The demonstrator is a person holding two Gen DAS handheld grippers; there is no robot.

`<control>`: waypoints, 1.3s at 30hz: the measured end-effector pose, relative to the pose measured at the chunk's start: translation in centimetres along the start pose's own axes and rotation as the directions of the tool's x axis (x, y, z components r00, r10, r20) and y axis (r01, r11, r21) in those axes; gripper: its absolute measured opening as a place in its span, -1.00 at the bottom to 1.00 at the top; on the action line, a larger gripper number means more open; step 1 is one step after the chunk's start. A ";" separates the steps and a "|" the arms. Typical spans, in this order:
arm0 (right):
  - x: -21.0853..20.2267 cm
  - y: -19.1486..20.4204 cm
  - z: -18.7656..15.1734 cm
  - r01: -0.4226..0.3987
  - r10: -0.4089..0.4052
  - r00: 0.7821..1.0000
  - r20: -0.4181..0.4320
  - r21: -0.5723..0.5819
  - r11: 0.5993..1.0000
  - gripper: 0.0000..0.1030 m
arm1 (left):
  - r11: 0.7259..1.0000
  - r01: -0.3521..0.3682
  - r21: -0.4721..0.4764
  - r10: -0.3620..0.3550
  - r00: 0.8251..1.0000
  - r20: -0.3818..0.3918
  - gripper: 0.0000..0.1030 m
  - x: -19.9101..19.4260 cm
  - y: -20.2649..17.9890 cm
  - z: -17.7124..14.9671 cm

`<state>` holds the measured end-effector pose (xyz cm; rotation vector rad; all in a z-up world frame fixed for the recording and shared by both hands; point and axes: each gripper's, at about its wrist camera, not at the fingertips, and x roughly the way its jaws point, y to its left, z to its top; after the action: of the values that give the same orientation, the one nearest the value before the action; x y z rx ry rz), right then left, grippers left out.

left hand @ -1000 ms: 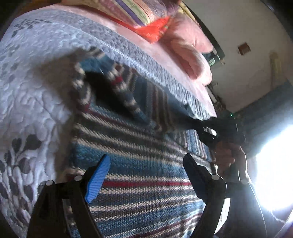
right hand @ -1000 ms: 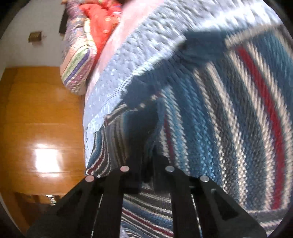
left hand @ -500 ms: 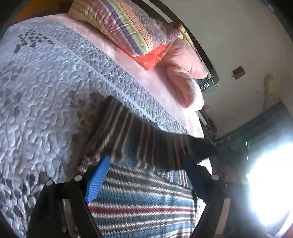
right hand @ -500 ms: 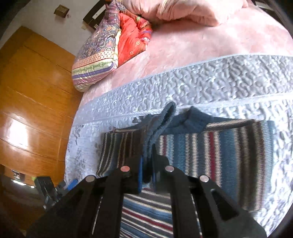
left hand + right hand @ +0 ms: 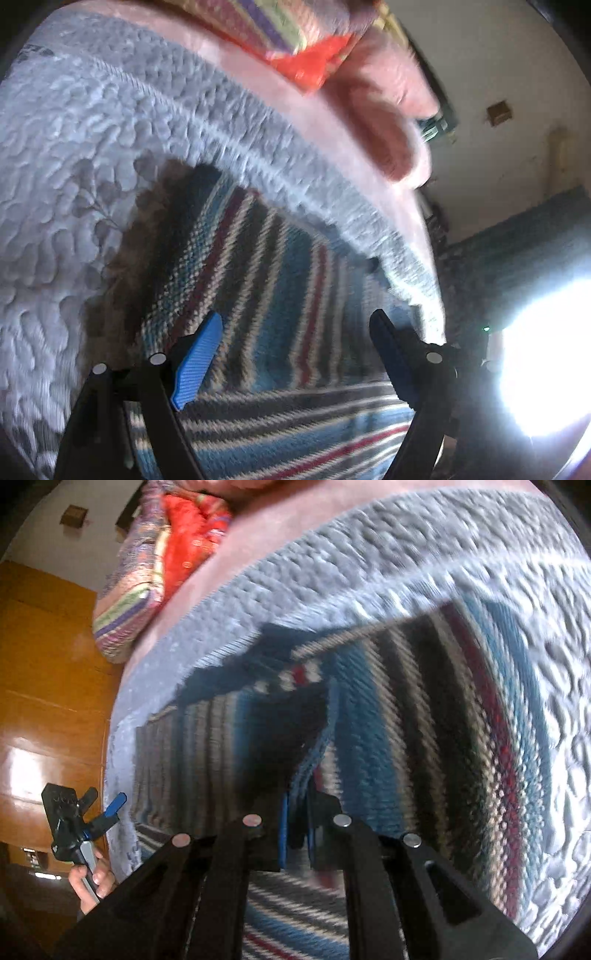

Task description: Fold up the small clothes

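from my left wrist camera, the left gripper point(image 5: 291, 350) hung with its blue-padded fingers point(image 5: 197, 363) spread wide and nothing between them, just above the striped knitted sweater point(image 5: 258, 266). the sweater, banded in blue, red, cream and dark grey, lay on a pale grey quilted bedspread point(image 5: 66, 155) with a leaf print. beyond the quilt's edge i could see a pink sheet point(image 5: 332, 122), a striped pillow point(image 5: 280, 26) with an orange-red patch, and a cream wall point(image 5: 498, 55). glare at the right washed out that side of the frame, and the view was blurred.

from my right wrist camera, the right gripper point(image 5: 295, 830) was clamped on a dark blue fold of the sweater point(image 5: 406, 720), which ran up from the closed fingers toward the garment's far edge. the rest of the sweater lay spread on the quilted bedspread point(image 5: 369, 554), a doubled layer showing at the left. at the lower left of this frame the left gripper point(image 5: 107, 812) appeared off the edge of the bed, fingers apart, its handle held by a hand point(image 5: 90, 882). behind it stood a wooden wardrobe point(image 5: 48, 701); the striped pillow point(image 5: 129, 590) and a red cushion point(image 5: 188, 539) lay at the head of the bed.
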<state>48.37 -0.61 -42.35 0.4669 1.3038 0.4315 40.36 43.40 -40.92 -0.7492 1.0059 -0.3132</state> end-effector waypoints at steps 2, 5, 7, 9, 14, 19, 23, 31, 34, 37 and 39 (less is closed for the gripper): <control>0.2 -1.2 -0.4 0.001 -0.001 1.000 0.004 0.007 1.000 -0.80 | 0.998 -0.065 0.002 0.065 0.997 -0.037 0.59 1.5 0.5 0.2; -2.6 -1.3 -0.5 0.023 -0.024 0.996 0.085 0.004 1.000 -0.68 | 0.999 -0.032 0.022 0.033 0.998 -0.048 0.59 1.9 -0.4 1.0; -4.8 -1.1 0.1 -0.059 0.057 0.988 0.145 0.013 0.998 -0.68 | 0.998 0.001 0.056 0.001 1.000 -0.031 0.60 1.9 -1.6 1.8; -4.5 -0.6 0.5 -0.099 0.098 0.987 0.124 0.001 0.995 -0.68 | 0.997 0.018 0.069 -0.016 1.000 -0.018 0.60 2.5 -2.3 2.9; 1.4 -1.1 -0.1 -0.071 0.070 0.997 -0.043 -0.013 0.997 -0.83 | 0.992 -0.123 0.031 0.124 0.990 -0.062 0.59 5.9 -0.7 4.1; -4.0 -3.6 2.2 -0.157 0.157 0.984 0.082 -0.007 0.988 -0.73 | 0.998 -0.025 0.065 0.030 0.997 -0.077 0.59 5.0 -1.7 4.2; -6.2 -8.1 5.0 -0.177 0.159 0.976 0.146 0.119 0.977 -0.73 | 0.990 0.072 0.119 -0.063 0.995 -0.079 0.59 3.6 -2.5 3.7; -3.9 -8.9 2.2 -0.139 0.132 0.989 0.065 0.119 0.983 -0.74 | 0.999 0.000 0.047 0.005 0.994 -0.111 0.57 4.2 -0.1 3.1; -6.2 -8.2 -0.8 -0.185 0.181 0.981 0.063 0.075 0.980 -0.74 | 0.989 0.129 0.071 -0.121 0.987 -0.106 0.57 1.7 -1.1 1.3; -6.4 -9.4 -3.4 -0.166 0.162 0.985 0.050 0.090 0.982 -0.73 | 0.994 0.086 0.071 -0.074 0.985 -0.155 0.57 2.4 0.0 -0.5; -5.5 -10.1 -4.3 -0.128 0.125 0.991 0.037 0.121 0.984 -0.83 | 0.998 0.034 0.045 -0.027 0.987 -0.162 0.57 3.5 1.3 -1.0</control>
<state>43.39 -11.68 -44.34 0.6599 1.2810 0.4502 41.21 41.91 -44.40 -0.7046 1.1360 -0.4282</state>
